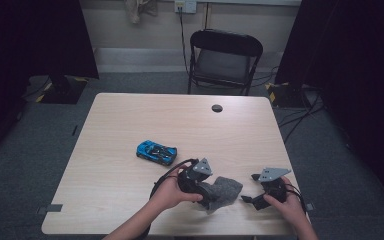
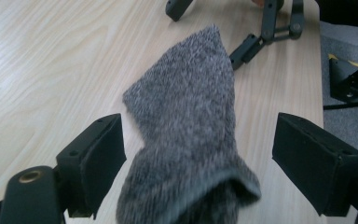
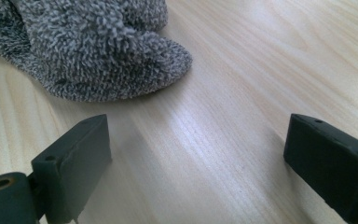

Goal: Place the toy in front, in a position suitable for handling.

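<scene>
Pale wood-grain rectangular table (image 1: 130, 200), with a small round dark cable port (image 1: 217, 108) near its far edge. All places below are taken from the table.

Grey fuzzy knitted sock (image 1: 225, 190) lies flat on the table near the near edge, right of centre. In the left gripper view its open cuff end sits closest to the camera, between the two black jaws, with the closed toe end pointing away toward the other gripper. In the right gripper view the rounded toe (image 3: 121, 60) rests on the wood just beyond the jaws, apart from them.

Left gripper (image 2: 198, 163), black with a grey three-cornered plate, is at the near edge of the table over the sock's cuff end. Jaws stand wide apart, one on each side of the cuff; neither pad is seen pressing the fabric, nothing gripped.

Right gripper (image 3: 198, 163), same build, is near the table's near right corner, just right of the sock. Jaws wide apart over bare wood, holding nothing.

Blue and black toy sports car (image 1: 156, 152) stands on its wheels around the table's middle, left of and beyond the sock, well apart from both grippers.
</scene>
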{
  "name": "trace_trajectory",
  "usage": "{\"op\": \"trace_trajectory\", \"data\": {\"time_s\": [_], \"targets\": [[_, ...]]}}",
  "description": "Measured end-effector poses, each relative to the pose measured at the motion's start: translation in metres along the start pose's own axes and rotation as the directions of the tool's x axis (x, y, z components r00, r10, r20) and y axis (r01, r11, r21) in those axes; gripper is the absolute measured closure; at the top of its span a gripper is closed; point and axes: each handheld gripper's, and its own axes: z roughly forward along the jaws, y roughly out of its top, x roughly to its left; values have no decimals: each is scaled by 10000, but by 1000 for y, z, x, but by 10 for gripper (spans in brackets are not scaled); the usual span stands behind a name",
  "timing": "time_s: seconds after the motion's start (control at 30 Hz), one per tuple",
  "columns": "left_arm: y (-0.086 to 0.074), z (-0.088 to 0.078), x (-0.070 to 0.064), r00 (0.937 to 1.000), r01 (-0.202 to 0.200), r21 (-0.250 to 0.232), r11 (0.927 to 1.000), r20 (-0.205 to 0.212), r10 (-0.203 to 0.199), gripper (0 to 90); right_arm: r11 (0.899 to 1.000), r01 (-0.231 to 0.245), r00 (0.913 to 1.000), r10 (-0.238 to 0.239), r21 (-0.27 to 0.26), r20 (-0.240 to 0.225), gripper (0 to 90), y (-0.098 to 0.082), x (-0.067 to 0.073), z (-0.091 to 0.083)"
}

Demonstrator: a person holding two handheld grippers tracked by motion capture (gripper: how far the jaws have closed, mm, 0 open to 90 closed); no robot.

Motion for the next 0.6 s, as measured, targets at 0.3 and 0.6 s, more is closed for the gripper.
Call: {"op": "trace_trajectory", "data": {"time_s": [0.3, 0.6], "targets": [[0, 32, 4, 9998, 110, 481, 9988, -165, -102, 188, 10000, 23, 10000, -23, 10, -12, 64, 0, 0, 0], [-3, 48, 2, 9992, -224, 811, 9965, -319, 250, 213, 10000, 33, 10000, -33, 13, -24, 64, 0, 0, 0]]}}
